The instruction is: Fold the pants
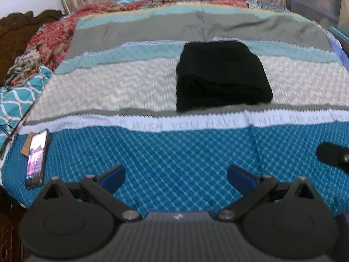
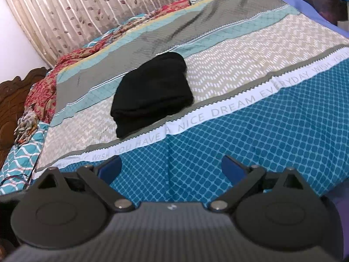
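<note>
Black pants (image 1: 220, 76) lie folded into a compact rectangle on the patterned bedspread (image 1: 109, 91), on its beige zigzag band. In the right wrist view the same folded pants (image 2: 152, 91) sit ahead and a little left. My left gripper (image 1: 176, 180) hovers over the blue checked band, well short of the pants, its blue-padded jaws wide apart with nothing between them. My right gripper (image 2: 171, 170) is likewise open and empty over the blue band. A dark part of the right gripper (image 1: 333, 157) shows at the right edge of the left wrist view.
A phone (image 1: 37, 157) with a lit screen lies on the bed at the near left. Red patterned cloth (image 1: 50, 41) and crumpled fabric (image 1: 24, 65) lie along the left side by the wooden headboard (image 2: 13, 96). A curtain (image 2: 87, 11) hangs behind the bed.
</note>
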Demonstrator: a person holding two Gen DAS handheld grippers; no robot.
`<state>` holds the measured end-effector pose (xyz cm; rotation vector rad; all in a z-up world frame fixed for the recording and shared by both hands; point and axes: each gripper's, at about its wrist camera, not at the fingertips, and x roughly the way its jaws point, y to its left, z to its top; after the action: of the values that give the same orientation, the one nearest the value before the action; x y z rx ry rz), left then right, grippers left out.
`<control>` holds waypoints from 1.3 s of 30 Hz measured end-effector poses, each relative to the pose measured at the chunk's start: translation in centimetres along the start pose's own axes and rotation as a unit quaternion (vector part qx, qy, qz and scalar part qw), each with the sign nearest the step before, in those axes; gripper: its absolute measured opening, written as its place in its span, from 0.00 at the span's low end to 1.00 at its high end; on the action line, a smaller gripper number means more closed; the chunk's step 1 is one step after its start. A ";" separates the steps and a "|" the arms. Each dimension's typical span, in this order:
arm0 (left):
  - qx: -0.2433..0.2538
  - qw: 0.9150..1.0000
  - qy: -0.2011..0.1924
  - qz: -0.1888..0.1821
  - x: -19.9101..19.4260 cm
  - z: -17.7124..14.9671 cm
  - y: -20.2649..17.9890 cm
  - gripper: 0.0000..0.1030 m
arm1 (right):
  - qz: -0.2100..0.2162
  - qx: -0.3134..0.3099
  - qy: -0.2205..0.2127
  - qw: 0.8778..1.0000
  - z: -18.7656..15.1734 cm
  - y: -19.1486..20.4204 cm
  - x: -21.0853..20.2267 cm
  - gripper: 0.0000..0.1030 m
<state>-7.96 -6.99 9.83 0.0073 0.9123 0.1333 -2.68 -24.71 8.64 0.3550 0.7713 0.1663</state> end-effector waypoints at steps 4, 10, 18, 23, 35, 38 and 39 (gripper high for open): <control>0.002 1.000 0.023 -0.013 0.7 -0.5 -0.6 1.00 | 0.000 0.009 0.013 1.000 -0.1 -0.4 0.3 0.97; -0.009 0.998 0.051 -0.021 3.6 -1.1 -0.6 1.00 | -0.009 0.010 0.043 0.999 -0.6 -0.5 1.3 0.97; -0.024 0.996 0.078 -0.021 9.0 -2.3 -0.1 1.00 | -0.027 0.038 0.090 0.995 -1.4 -1.7 3.0 0.97; -0.006 0.997 0.076 -0.022 9.0 -1.8 -0.5 1.00 | -0.029 0.041 0.100 0.994 -1.7 -1.6 3.6 0.97; 0.004 0.995 0.090 -0.037 7.7 -1.9 -1.4 1.00 | -0.029 0.035 0.123 0.991 -1.6 -2.3 4.6 0.97; 0.007 0.995 0.088 -0.039 6.9 -1.9 -1.6 1.00 | -0.027 0.035 0.119 0.992 -1.6 -2.3 4.5 0.97; 0.007 0.996 0.085 -0.038 6.6 -1.9 -1.7 1.00 | -0.026 0.035 0.119 0.992 -1.7 -2.3 4.5 0.97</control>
<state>-5.31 -7.95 3.34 -0.0270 1.0828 0.0573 -0.64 -25.16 3.76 0.3844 1.0225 0.1334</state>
